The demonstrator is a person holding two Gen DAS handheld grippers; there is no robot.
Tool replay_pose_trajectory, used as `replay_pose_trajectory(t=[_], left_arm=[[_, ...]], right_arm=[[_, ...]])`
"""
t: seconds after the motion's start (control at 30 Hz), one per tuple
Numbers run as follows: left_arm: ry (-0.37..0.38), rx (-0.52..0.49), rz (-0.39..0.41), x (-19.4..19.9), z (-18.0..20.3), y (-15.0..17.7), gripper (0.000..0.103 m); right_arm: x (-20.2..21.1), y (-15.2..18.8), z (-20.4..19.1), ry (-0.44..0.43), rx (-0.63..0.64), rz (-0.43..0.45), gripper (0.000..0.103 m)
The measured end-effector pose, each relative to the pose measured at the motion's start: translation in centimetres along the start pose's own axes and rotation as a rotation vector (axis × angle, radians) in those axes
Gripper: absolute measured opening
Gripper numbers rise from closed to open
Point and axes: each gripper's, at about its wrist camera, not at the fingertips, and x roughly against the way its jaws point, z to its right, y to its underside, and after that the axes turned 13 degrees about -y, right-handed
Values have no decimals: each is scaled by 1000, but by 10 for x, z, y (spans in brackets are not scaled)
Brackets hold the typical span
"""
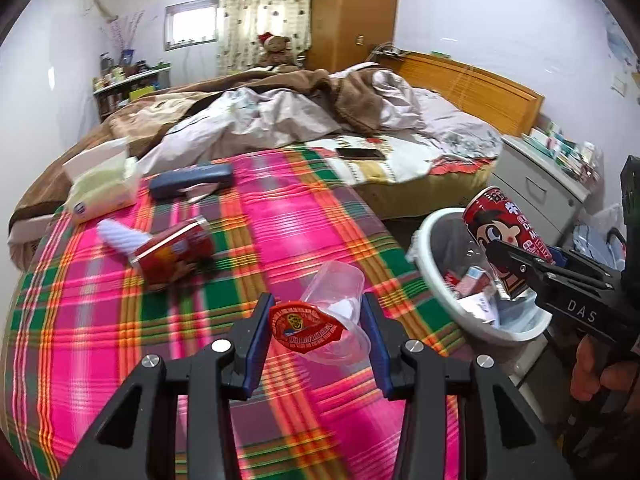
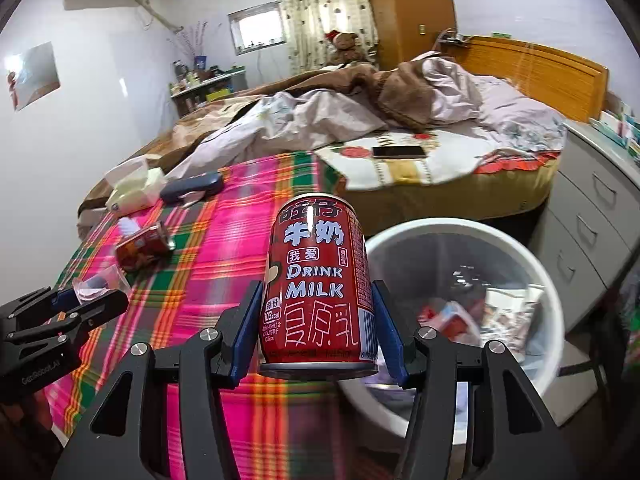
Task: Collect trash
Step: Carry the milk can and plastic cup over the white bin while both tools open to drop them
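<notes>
My left gripper (image 1: pixel 317 302) is shut on a clear plastic cup (image 1: pixel 336 280) with a peeled red foil lid (image 1: pixel 306 328), held over the pink plaid blanket (image 1: pixel 280 220). My right gripper (image 2: pixel 318 308) is shut on an upright red milk can (image 2: pixel 320 272), which hangs at the bed's edge beside the white bin (image 2: pixel 460 226). In the left wrist view the can (image 1: pixel 500 224) tilts over the bin's rim (image 1: pixel 436 218), in the right gripper (image 1: pixel 508 264). In the right wrist view the left gripper (image 2: pixel 92 300) with the cup (image 2: pixel 100 284) is at far left.
A crushed red carton (image 1: pixel 176 252) with white tissue lies on the blanket. Behind it are a tissue pack (image 1: pixel 100 188), a blue case (image 1: pixel 192 180) and a phone (image 1: pixel 360 154). The bin holds wrappers. A grey bedside cabinet (image 1: pixel 536 188) stands right of it.
</notes>
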Motion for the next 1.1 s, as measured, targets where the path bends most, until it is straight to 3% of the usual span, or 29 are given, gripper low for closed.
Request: replay_pose_trajectory(t=[0.63, 1.1], left_arm=[[178, -115, -28, -25, 118, -23, 45], [191, -141, -83, -57, 158, -25, 45]], right_arm=[[29, 8, 89, 143, -123, -4, 54], [19, 17, 118, 148, -135, -73, 54]])
